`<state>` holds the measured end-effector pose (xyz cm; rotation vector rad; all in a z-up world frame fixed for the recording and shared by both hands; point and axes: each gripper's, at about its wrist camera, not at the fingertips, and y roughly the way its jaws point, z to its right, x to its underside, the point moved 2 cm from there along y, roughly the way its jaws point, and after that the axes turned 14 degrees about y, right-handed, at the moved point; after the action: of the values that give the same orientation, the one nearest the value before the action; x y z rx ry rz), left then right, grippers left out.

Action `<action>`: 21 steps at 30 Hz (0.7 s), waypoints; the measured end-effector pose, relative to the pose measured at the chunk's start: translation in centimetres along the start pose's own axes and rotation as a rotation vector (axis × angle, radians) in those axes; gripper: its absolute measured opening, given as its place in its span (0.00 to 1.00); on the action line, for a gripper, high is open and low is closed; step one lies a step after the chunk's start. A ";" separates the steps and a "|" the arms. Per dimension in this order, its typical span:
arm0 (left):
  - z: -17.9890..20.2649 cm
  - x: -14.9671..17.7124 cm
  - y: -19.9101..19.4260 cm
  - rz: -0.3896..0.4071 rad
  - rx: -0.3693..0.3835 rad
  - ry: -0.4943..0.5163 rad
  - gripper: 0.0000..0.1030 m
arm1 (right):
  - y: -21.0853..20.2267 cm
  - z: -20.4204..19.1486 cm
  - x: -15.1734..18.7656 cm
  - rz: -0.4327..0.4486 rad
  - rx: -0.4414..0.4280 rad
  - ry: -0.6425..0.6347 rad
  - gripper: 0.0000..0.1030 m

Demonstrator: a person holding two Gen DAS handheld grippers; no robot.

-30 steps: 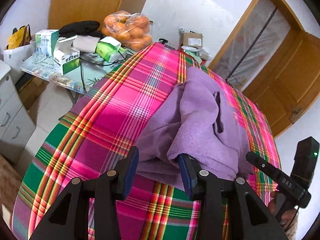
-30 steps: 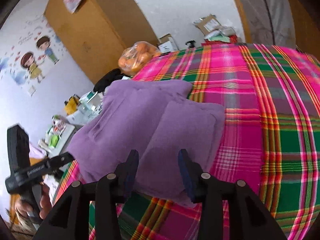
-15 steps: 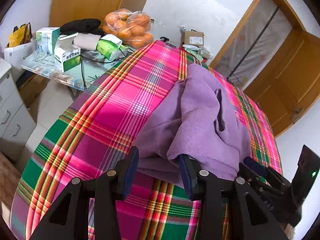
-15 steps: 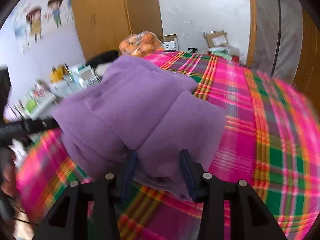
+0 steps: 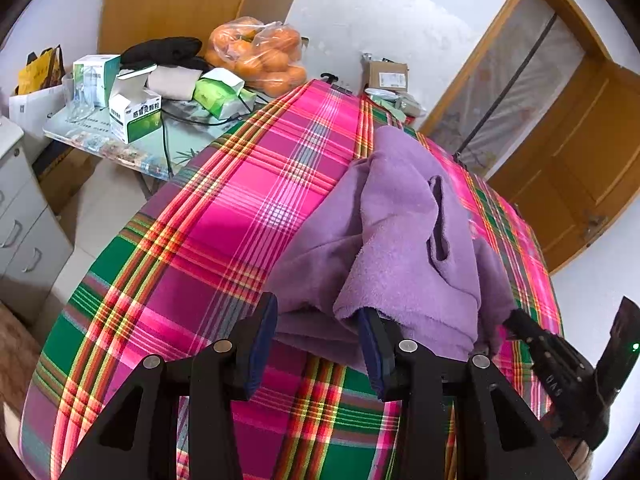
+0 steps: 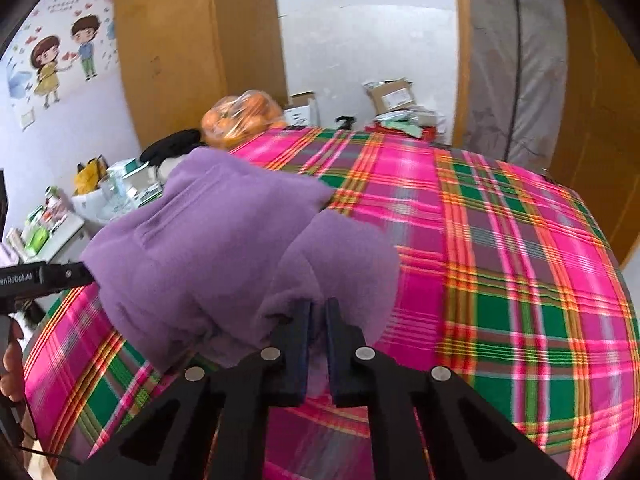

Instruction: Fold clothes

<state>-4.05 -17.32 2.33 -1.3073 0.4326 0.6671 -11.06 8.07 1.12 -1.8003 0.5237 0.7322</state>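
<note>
The right gripper (image 6: 317,320) pinches the near edge of the purple fleece garment (image 6: 224,248). The left gripper (image 5: 316,320) is spread wide at its other edge. The garment lies bunched on the pink and green plaid cloth (image 5: 248,216). Far back sits a bag of oranges (image 5: 260,54). The box writing is too small to read.

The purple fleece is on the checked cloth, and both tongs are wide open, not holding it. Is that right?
Not quite. Only the left tongs are open, at the edge of the purple fleece. The right tongs are shut on the fleece, as the right wrist view shows: the jaws pinch a fold between them. The fleece does lie on the checked cloth.
</note>
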 end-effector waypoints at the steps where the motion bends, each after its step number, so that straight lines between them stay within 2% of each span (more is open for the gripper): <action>1: 0.0 0.0 0.0 0.000 0.000 -0.001 0.41 | -0.2 0.4 -0.1 0.008 0.013 0.008 0.07; 7: 0.1 0.0 0.0 0.000 -0.001 -0.001 0.41 | -2.0 4.0 -0.5 0.062 0.102 0.077 0.06; 14: 0.3 0.0 -0.1 -0.002 -0.002 0.001 0.41 | -3.0 7.2 -0.6 0.084 0.177 0.134 0.06; 21: 0.6 0.0 -0.2 -0.003 0.000 0.005 0.41 | -1.9 9.0 0.2 0.004 0.272 0.137 0.07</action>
<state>-3.97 -16.77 2.57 -1.3096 0.4350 0.6618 -11.69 17.19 0.14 -1.6010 0.6843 0.5146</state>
